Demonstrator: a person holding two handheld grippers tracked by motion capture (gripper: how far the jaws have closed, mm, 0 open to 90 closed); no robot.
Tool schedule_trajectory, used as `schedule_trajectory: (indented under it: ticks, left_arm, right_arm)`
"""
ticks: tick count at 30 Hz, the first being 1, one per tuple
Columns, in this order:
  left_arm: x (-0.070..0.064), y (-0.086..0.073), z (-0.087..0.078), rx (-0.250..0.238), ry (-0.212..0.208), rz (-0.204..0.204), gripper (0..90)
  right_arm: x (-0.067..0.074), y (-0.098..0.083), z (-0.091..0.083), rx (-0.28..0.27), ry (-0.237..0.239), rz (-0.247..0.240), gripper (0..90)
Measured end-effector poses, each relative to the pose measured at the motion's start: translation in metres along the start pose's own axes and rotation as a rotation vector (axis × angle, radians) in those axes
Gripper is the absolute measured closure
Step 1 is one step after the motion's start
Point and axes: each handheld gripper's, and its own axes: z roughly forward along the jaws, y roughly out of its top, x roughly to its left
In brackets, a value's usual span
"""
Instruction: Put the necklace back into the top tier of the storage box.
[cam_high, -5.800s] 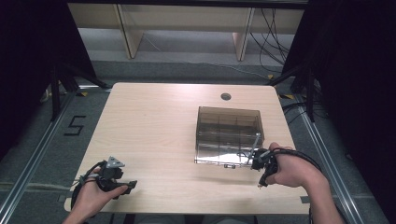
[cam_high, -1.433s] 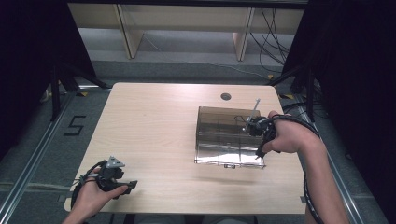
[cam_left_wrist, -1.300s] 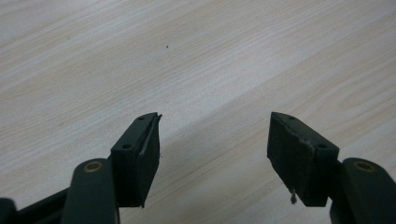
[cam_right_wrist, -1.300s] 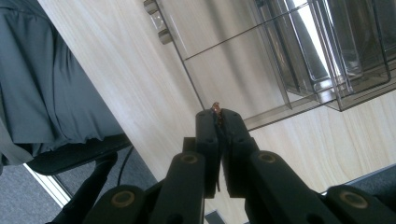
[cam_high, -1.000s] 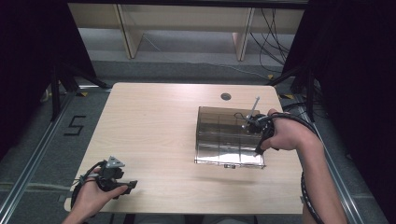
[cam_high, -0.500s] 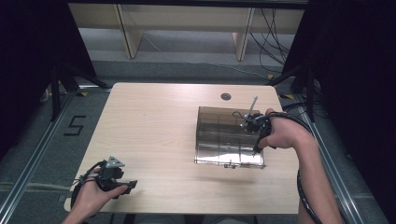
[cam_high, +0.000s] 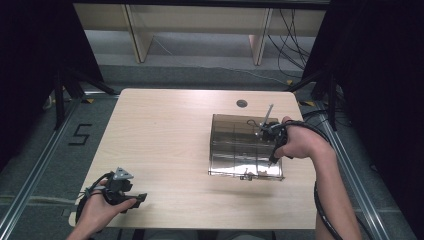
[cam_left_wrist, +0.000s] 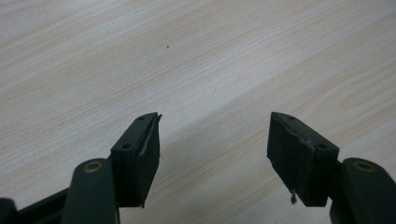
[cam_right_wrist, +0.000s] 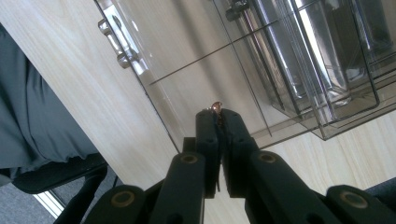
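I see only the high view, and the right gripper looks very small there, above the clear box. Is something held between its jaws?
Observer: Yes. In the right gripper view the right gripper is shut on a tiny brownish piece that peeks out at the tips. What it is, I cannot tell.
Operator: What lies beyond those tips?
Observer: The clear box, near its edge that carries a latch.
Operator: And the left jaws?
Observer: The left gripper is open with nothing between the jaws, over bare table.
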Motion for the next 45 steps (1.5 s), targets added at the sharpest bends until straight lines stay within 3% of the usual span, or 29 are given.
schedule_trajectory:
  ticks: [2,11,12,16,19,21,23,31,36,44,45]
  left_arm:
    - [0.001,0.000,-0.001,0.007,0.002,0.005,34.3]
    - [0.001,0.000,-0.001,0.006,0.001,0.005,34.3]
    - [0.001,0.000,0.000,0.004,0.003,0.004,34.3]
    - [0.001,0.000,0.000,0.005,0.001,0.005,34.3]
    - [0.001,0.000,0.000,0.007,-0.001,0.007,34.3]
    - [0.001,0.000,0.000,0.007,-0.001,0.006,34.3]
    - [0.001,0.000,0.000,0.008,-0.001,0.007,34.3]
    - [0.001,0.000,0.000,0.009,-0.001,0.006,34.3]
    - [0.001,0.000,0.000,0.004,0.002,0.004,34.3]
    - [0.001,0.000,-0.001,0.003,0.001,0.004,34.3]
    - [0.001,0.000,-0.001,0.003,0.001,0.003,34.3]
  right_arm:
    - [0.000,0.001,0.001,0.011,-0.021,0.013,87.0]
    - [-0.004,0.003,0.008,0.006,0.000,0.013,87.0]
    - [-0.003,0.003,0.009,0.012,-0.007,0.035,87.0]
    - [-0.006,0.004,0.011,0.008,-0.015,0.006,87.0]
    - [-0.005,0.004,0.012,0.006,0.006,0.016,87.0]
    - [-0.005,0.005,0.013,0.006,-0.005,0.023,87.0]
    - [-0.007,0.005,0.015,0.015,-0.017,0.001,87.0]
    - [-0.007,0.006,0.019,0.012,0.014,0.013,86.9]
    - [-0.007,0.006,0.021,0.027,-0.005,0.016,87.0]
    - [-0.009,0.007,0.027,0.031,0.008,0.002,86.9]
    - [-0.008,0.007,0.027,0.037,0.006,0.017,87.0]
